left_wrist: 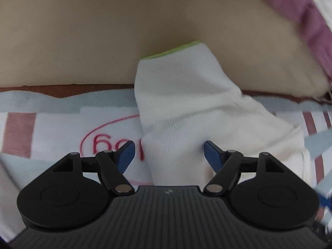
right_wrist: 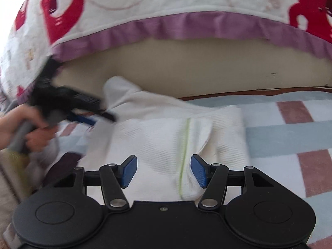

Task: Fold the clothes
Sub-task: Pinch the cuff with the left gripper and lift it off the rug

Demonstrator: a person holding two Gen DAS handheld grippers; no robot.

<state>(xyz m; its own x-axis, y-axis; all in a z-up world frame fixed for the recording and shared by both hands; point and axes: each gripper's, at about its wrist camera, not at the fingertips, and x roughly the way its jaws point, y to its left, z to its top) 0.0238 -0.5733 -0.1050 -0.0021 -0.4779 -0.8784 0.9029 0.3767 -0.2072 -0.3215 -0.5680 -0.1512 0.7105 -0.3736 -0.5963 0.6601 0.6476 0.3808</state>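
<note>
In the right wrist view, far left, the person's left hand grips the handle of the left gripper, which reaches toward the raised end of a white sock (motion blur hides the contact, so I cannot tell there whether it pinches the fabric). The sock lies on a checked blanket of pale blue, white and dusty pink squares, its long axis running roughly left to right across this view, with a thin green seam line crossing it. The right gripper sits low over the sock, its 2 blue pads spread apart, the cloth lying between them unpinched.

In the left wrist view the left gripper also has its pads spread wide, the sock passing between them and pointing away, its green-edged cuff lifted toward a beige panel. At upper right hangs a quilt with a purple border.
</note>
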